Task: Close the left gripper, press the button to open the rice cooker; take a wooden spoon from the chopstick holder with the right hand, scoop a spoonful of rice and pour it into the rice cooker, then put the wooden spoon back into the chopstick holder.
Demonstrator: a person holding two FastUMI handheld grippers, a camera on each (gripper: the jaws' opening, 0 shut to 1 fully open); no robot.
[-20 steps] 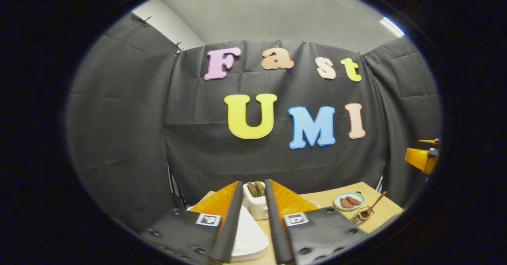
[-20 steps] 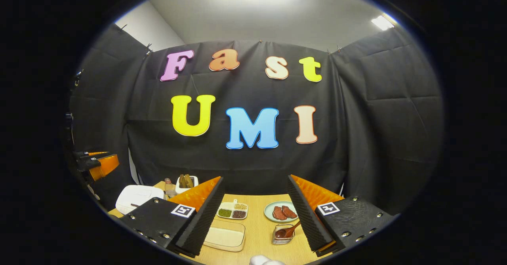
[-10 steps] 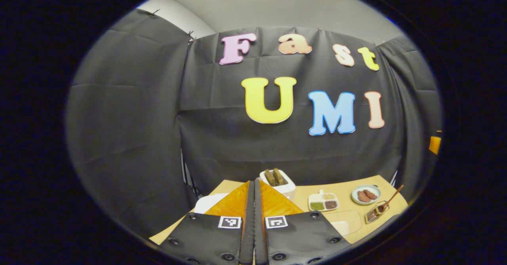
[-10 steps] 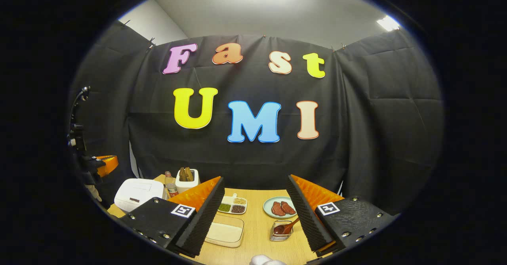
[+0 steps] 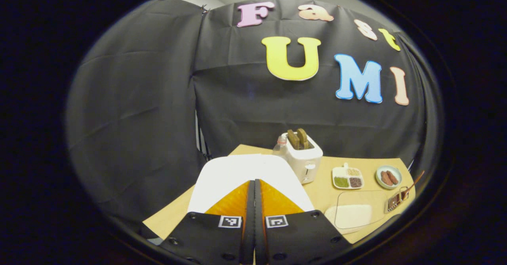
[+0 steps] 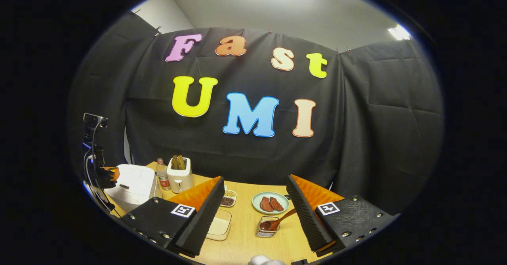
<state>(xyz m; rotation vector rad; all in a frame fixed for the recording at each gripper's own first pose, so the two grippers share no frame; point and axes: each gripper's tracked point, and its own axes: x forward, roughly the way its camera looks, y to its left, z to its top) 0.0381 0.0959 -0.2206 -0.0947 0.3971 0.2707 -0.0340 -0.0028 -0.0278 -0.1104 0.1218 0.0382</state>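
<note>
The left gripper point(image 5: 254, 201) is pressed closed on nothing, over the white rice cooker point(image 5: 237, 170) at the table's point(image 5: 324, 185) left edge. The right gripper point(image 6: 255, 205) gapes wide, empty; the wooden spoon point(image 6: 277, 221) leans in its chopstick holder point(image 6: 266, 229) at 12 o'clock between its fingers, bare table around.

no readable text, labels unreadable
</note>
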